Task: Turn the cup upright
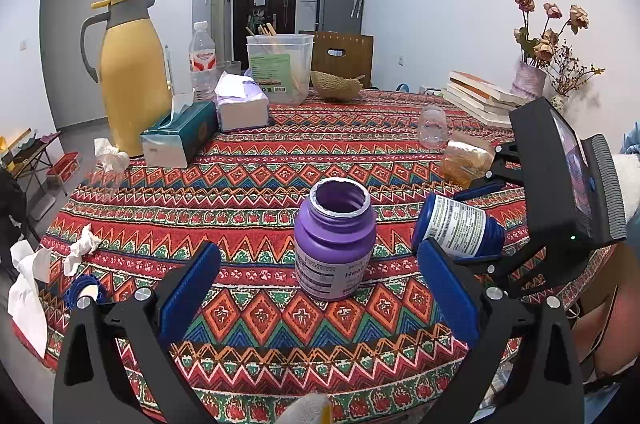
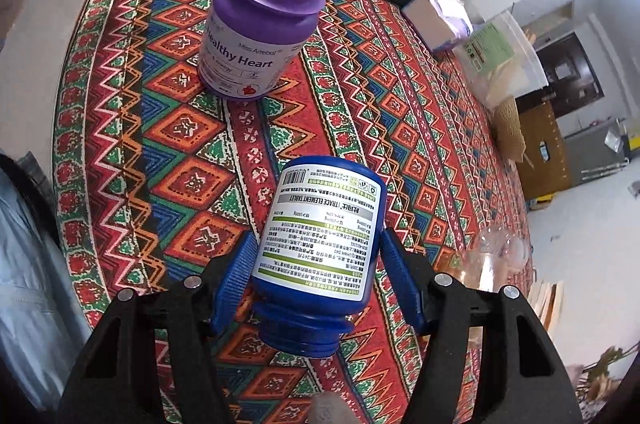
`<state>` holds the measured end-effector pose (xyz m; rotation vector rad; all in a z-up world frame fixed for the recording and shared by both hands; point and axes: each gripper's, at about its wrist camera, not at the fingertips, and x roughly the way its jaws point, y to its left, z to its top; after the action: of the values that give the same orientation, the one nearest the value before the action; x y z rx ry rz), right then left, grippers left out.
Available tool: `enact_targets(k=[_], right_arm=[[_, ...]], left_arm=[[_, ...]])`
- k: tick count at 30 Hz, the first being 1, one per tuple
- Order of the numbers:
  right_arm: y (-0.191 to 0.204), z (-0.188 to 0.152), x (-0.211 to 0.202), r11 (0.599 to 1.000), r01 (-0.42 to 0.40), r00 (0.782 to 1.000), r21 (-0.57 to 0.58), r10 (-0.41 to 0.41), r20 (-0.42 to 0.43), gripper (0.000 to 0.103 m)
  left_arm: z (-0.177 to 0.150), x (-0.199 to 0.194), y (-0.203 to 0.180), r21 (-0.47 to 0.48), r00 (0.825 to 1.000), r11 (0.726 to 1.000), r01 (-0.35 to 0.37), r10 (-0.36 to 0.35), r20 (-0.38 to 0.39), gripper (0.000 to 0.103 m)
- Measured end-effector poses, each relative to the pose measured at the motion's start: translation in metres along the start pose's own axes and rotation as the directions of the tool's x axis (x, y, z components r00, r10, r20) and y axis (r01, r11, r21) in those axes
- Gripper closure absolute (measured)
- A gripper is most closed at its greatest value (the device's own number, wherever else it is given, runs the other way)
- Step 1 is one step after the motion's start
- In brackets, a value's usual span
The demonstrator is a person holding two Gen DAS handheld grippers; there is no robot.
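Blue bottle (image 2: 320, 240), the container standing in for the task's cup, sits between the two blue pads of the right gripper (image 2: 316, 276), its open threaded mouth turned back toward the wrist camera and its flat base pointing away, label text reading upside down; the pads flank the labelled body on either side and appear to press it, so the right gripper is judged closed on the bottle, though exact contact on the right pad is not fully clear; in the left wrist view the same bottle (image 1: 460, 226) shows tilted, base toward the centre of the table, and whether it rests on the patterned tablecloth (image 2: 180, 128) or is lifted just clear cannot be told; the step in hand is judged to be the grasp-and-turn stage, with the bottle taken but not yet righted; the next move calls for a roll of the right wrist to bring the mouth uppermost, then a lowering onto bare cloth ahead of the gripper and a release; the purple bottle (image 2: 260, 24) stands upright, mouth open, well ahead of the right gripper and to its left, leaving room for set-down; the left gripper (image 1: 320, 288) has its jaws spread wide and holds nothing, the purple bottle (image 1: 335, 240) standing just beyond and between its fingertips, untouched.
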<state>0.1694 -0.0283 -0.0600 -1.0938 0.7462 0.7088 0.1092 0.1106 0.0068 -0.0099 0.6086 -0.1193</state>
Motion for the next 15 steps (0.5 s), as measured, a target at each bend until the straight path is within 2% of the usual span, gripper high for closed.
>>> enact_targets(k=[3,7,15], right_arm=[[-0.015,0.001,0.002,0.994,-0.041,0.999,0.101,0.041,0.004,0.040],[-0.035,0.002,-0.002,0.965,-0.095,0.995,0.243,0.088,0.043,0.032],[-0.038,0.009,-0.007,0.938,-0.135,0.990,0.319,0.120,0.067,0.032]], left_arm=[[0.000,0.000,0.000,-0.002,1.000,1.000,-0.004,0.004,-0.003,0.007],[0.000,0.000,0.000,-0.005,1.000,1.000,-0.007,0.007,-0.005,0.007],[0.001,-0.001,-0.001,-0.004,1.000,1.000,-0.008,0.008,-0.003,0.007]])
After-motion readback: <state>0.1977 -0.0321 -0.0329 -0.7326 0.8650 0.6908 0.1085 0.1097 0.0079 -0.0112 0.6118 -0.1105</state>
